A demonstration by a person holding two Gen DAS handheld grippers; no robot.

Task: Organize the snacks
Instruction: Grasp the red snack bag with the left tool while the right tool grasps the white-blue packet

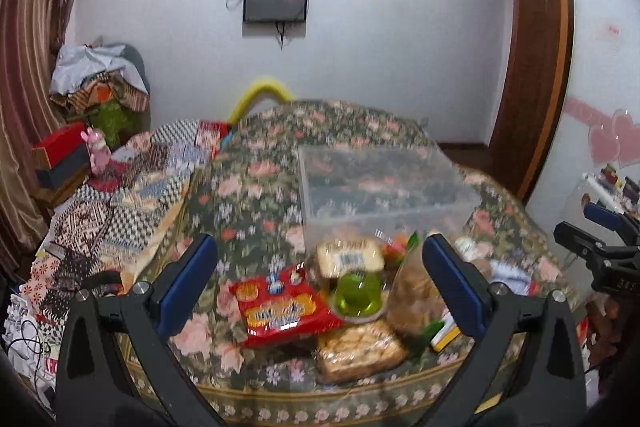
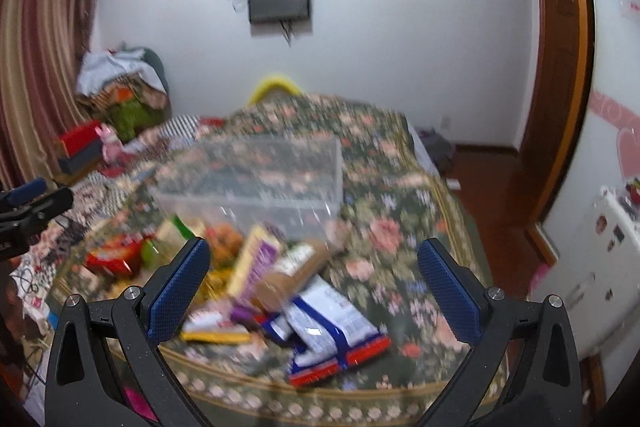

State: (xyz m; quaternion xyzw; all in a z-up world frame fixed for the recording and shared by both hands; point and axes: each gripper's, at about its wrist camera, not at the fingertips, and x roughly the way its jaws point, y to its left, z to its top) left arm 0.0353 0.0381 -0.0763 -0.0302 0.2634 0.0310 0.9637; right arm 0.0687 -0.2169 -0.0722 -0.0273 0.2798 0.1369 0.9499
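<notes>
2 grippers are held above the near edge of a table covered in a floral cloth, each with its blue-padded fingers spread wide and nothing between them. At the far left a striped curtain is seen, then a patchwork-covered surface butted against the table's left edge. The left gripper is poised over the left part of the snack pile: a red packet, a green jelly cup, a bun pack with a barcode and a biscuit pack lying nearest the table's front border. Bare cloth is left open to the left of the pile and behind it. A clear plastic bin is set just behind the snacks, toward the middle of the table, and looks empty, though the frames are blurred. The right gripper is held over the right part of the pile, where a white-and-blue wrapper with red ends and a brown packet are seen close to the front border. To the right of these, open cloth runs to the table's right edge, beyond which wooden floor and a white appliance are visible.
</notes>
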